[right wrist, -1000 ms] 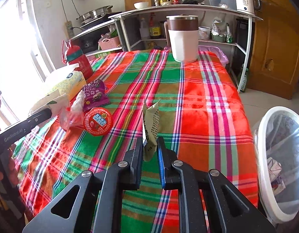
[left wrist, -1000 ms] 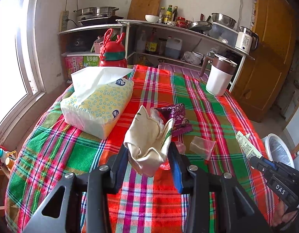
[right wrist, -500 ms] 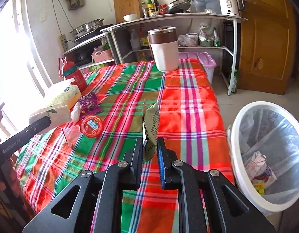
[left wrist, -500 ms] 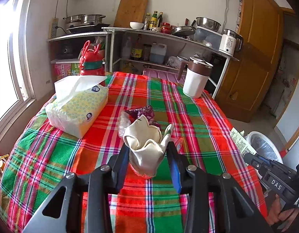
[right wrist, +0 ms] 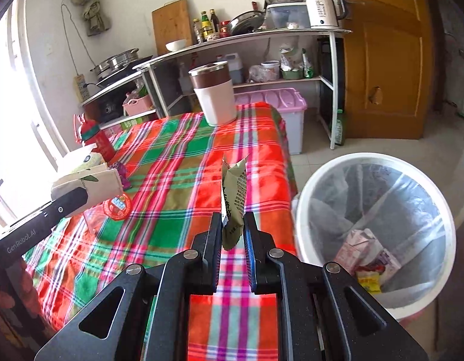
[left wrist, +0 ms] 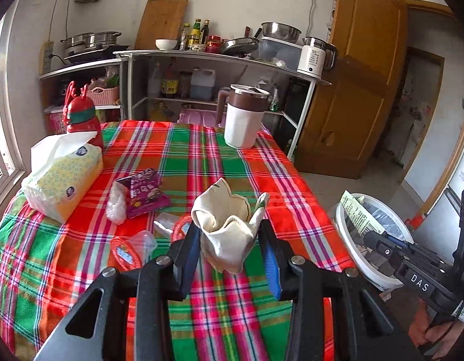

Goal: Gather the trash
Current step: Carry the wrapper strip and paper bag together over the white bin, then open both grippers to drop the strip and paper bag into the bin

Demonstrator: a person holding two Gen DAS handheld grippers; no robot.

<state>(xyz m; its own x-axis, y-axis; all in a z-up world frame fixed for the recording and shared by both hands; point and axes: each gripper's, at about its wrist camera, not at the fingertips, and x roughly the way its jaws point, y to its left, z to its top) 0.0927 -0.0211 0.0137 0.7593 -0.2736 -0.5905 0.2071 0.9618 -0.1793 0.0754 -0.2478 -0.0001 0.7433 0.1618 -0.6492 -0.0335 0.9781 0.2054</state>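
Left gripper (left wrist: 230, 240) clamps a crumpled cream carton (left wrist: 229, 225); right gripper (right wrist: 232, 234) pinches an olive wrapper (right wrist: 233, 204), white bin (right wrist: 373, 225) at three o'clock.

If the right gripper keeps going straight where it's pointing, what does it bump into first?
Probably the checked tablecloth. The right gripper, shut on a green wrapper, points across the table, not at the white bin off to its right. Depth is hard to judge.
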